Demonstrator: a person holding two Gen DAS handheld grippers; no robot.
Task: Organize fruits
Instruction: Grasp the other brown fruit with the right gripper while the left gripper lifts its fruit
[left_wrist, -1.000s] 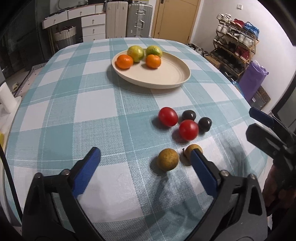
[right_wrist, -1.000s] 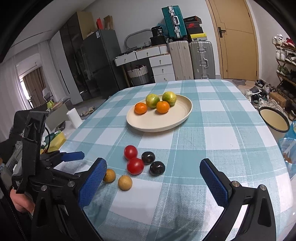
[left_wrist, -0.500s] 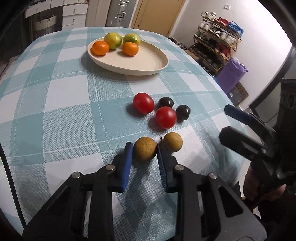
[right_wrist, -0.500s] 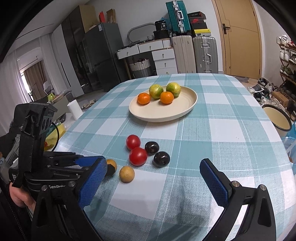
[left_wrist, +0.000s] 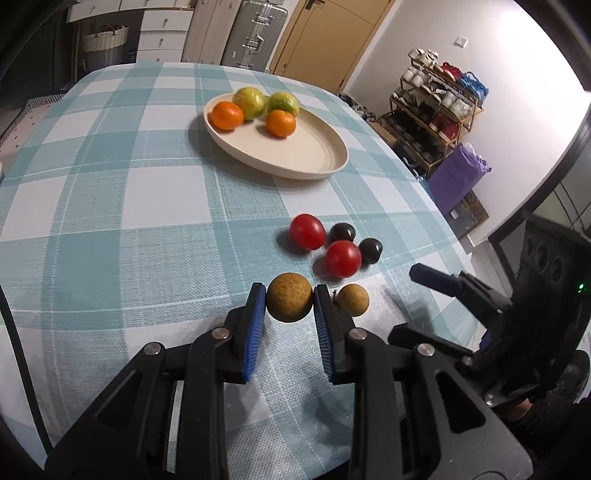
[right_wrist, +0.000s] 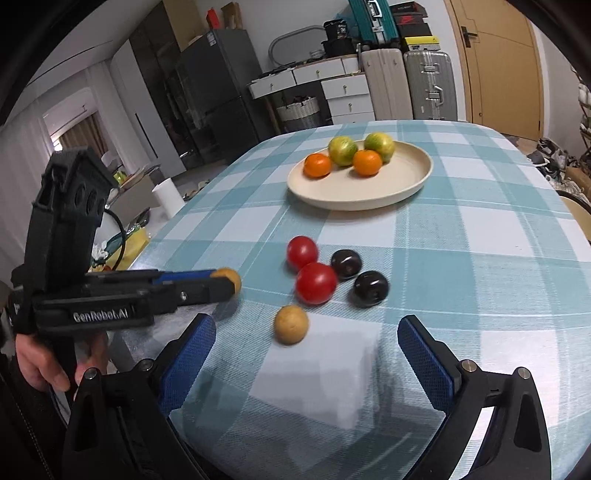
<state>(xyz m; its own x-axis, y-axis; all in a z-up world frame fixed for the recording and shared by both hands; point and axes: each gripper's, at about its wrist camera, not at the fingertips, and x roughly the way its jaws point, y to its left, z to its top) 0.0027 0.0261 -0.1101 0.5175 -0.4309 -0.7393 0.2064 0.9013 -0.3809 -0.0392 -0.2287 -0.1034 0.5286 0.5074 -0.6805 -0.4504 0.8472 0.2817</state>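
Note:
My left gripper is shut on a round yellow-brown fruit, held just above the checked tablecloth; the right wrist view shows this fruit at the tips of the left gripper. A second yellow-brown fruit lies beside it. Two red tomatoes and two dark plums sit just beyond. A cream plate further back holds two oranges and two green citrus fruits. My right gripper is open above the cloth, near the loose yellow-brown fruit.
The round table carries a teal and white checked cloth. Its edge drops off at the right, by a purple bag and a shoe rack. Suitcases and white drawers stand behind the table. A person's hand holds the left gripper.
The left gripper's jaws went from wide open to shut on the yellow-brown fruit, and it has lifted slightly off the cloth. The right gripper came lower and closer to the fruit group.

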